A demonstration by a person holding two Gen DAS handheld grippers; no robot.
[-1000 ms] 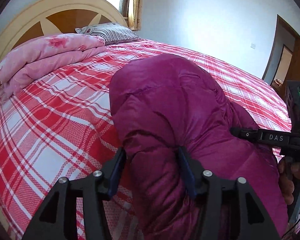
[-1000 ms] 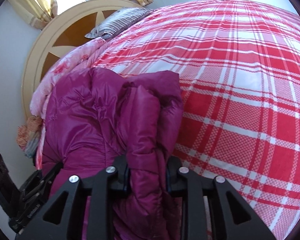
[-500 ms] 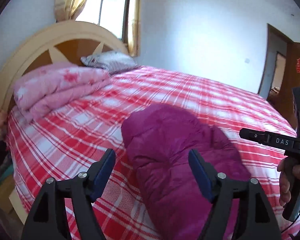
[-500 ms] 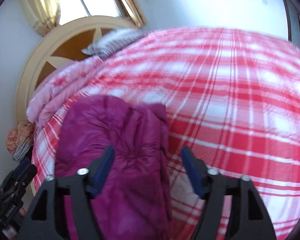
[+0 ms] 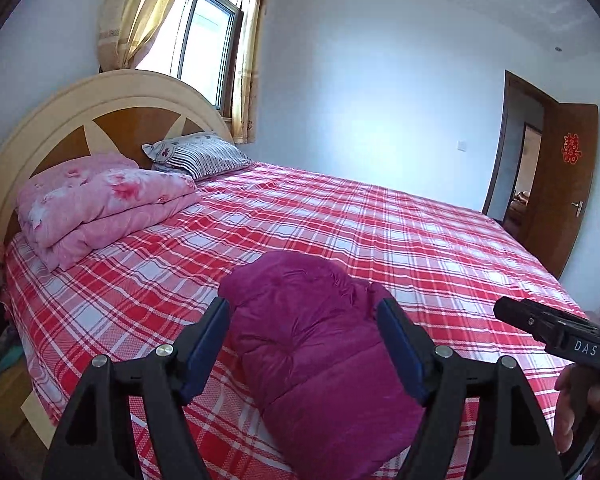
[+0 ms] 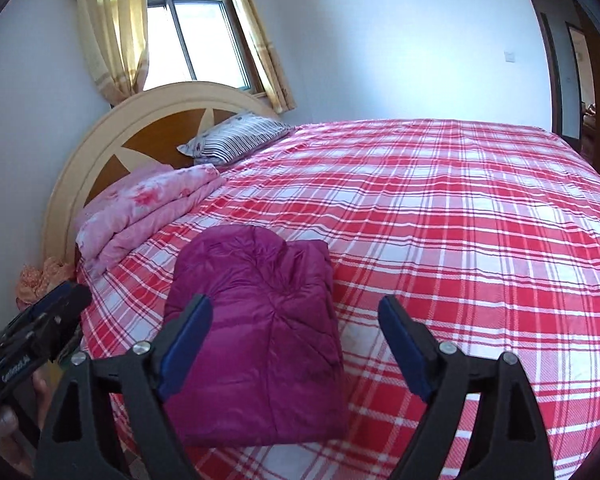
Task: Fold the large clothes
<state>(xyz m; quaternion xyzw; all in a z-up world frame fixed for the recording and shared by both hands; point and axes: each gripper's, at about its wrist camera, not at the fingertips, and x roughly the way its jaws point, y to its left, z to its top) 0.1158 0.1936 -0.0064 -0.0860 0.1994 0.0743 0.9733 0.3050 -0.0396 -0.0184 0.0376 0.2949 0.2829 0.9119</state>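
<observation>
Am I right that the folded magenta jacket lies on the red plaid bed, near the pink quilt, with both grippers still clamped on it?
Not quite. The jacket does lie folded on the bed near the pink quilt, but both wrist views show the left gripper and right gripper open, clear of it; their jaws have just been opening.

Both tools let go of jacket (image 5: 320,344), jaws opened, lifted back, jacket lying folded

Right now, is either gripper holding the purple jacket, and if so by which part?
Nothing is held. The left gripper and right gripper have both just been opening, and their jaws stand clear of the folded jacket lying on the bed.
</observation>
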